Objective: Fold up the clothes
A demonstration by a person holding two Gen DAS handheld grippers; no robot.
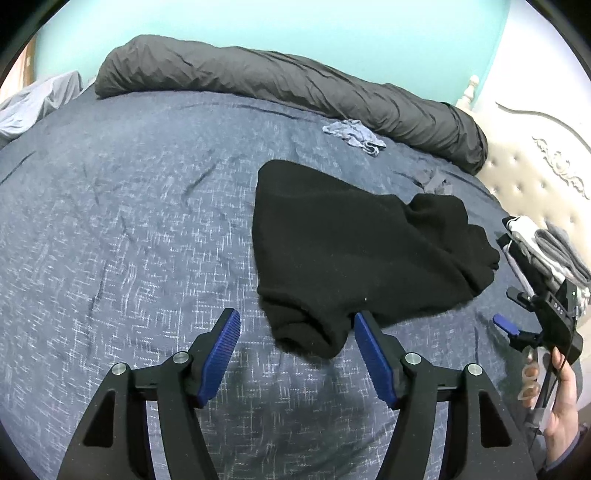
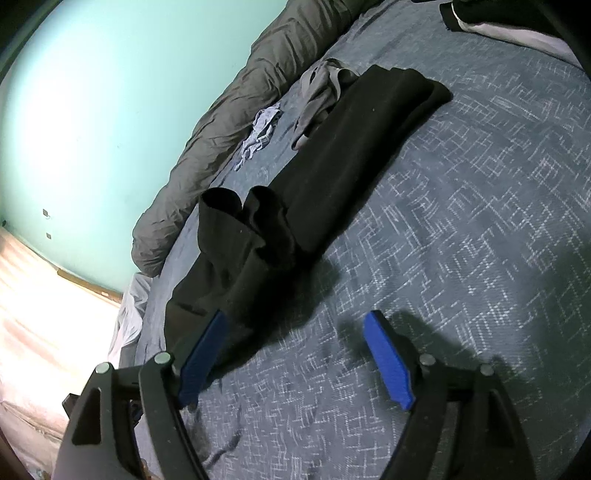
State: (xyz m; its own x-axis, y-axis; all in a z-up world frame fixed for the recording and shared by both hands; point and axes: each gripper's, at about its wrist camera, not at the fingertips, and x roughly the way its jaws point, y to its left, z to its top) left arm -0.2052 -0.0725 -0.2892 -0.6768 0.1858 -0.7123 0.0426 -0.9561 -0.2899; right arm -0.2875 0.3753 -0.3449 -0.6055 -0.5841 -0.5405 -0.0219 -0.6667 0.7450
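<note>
The only writing that can be read is the white lettering "DAS" on the black body of the right gripper (image 1: 508, 326), which is showing at the right edge of the left wrist view with a hand (image 1: 554, 402) wrapping around its handle. No label is showing on any of the clothes.

The black garment (image 1: 354, 243) is lying on the blue patterned bedspread (image 1: 129, 229), partly folded into a long band, with a rolled end bunching up toward the near edge. The left gripper (image 1: 295, 350) is hanging just over that rolled end with its blue pads (image 1: 221, 350) spread wide and nothing between them. The right gripper (image 2: 299, 354) is likewise standing released, its left pad sitting against the edge of the black garment (image 2: 332, 177) and its right pad over bare bedspread (image 2: 461, 229).

The left wrist view alone is showing the tufted cream headboard (image 1: 535, 177) and a stack of grey and white folded clothes (image 1: 554, 247) beside it. The right wrist view alone is showing the wooden floor (image 2: 44, 314) and the full length of the garment. Both are showing the rolled grey duvet (image 1: 280, 85) along the teal wall (image 1: 295, 26), a crumpled pale blue garment (image 1: 354, 134) and a grey garment (image 2: 321, 88) beside the black one
</note>
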